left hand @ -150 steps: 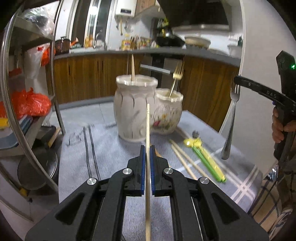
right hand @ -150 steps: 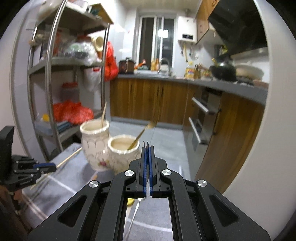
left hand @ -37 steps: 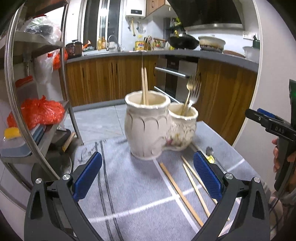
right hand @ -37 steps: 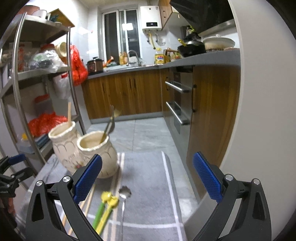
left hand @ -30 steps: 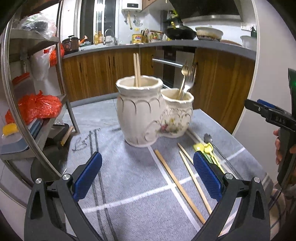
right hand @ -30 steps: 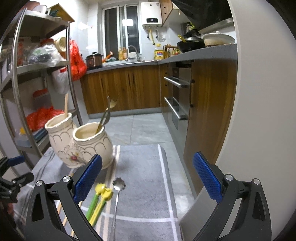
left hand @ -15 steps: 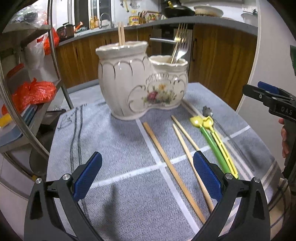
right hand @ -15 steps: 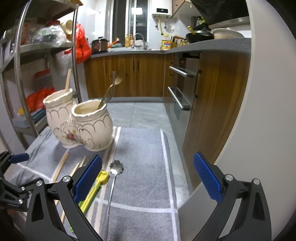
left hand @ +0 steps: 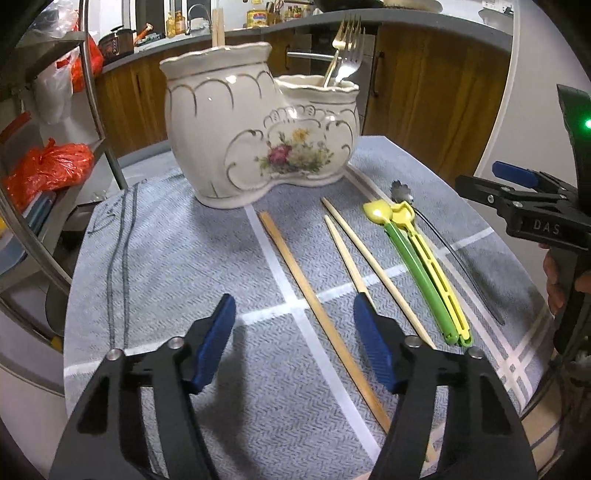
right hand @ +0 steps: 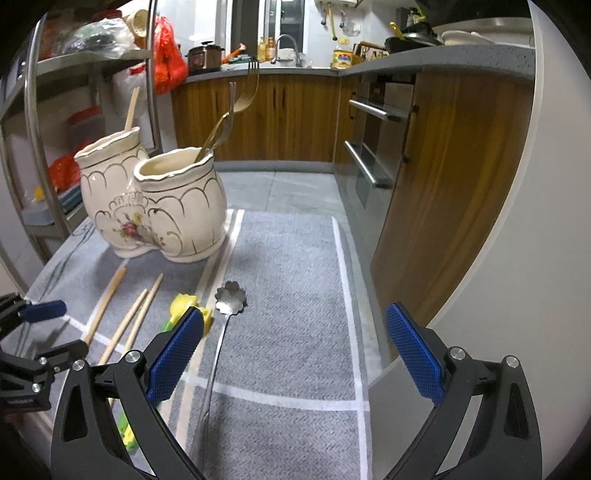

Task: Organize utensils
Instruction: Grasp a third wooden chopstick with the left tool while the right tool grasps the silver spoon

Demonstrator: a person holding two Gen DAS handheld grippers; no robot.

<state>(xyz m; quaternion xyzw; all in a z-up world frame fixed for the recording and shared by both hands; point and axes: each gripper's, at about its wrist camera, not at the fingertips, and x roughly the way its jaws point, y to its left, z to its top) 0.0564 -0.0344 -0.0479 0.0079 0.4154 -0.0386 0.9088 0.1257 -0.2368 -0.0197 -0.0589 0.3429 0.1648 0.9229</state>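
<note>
Lying on a grey cloth spread over the bench, the loose utensils are seen ahead of both sets of jaws. The left gripper is held with its jaws wide apart and nothing between them; a flat chopstick runs from the gap between them toward the holder. Just to the right of that gap, two thinner chopsticks are laid side by side, one passing behind the right blue pad. Further right, a green utensil and a yellow utensil are placed touching each other, and beyond them a flower-headed spoon is set with its dark handle angled to the right.

Ahead of the left jaws, a cream ceramic double holder is stood on the cloth. In its taller left compartment, chopstick tips are seen upright; in the lower right compartment, two forks are leaned with tines up.

The right gripper is likewise held wide open and empty. The spoon's head is seen ahead of the gap between its jaws, with the handle running back close inside the left pad, and the holder is found ahead and to the left.
</note>
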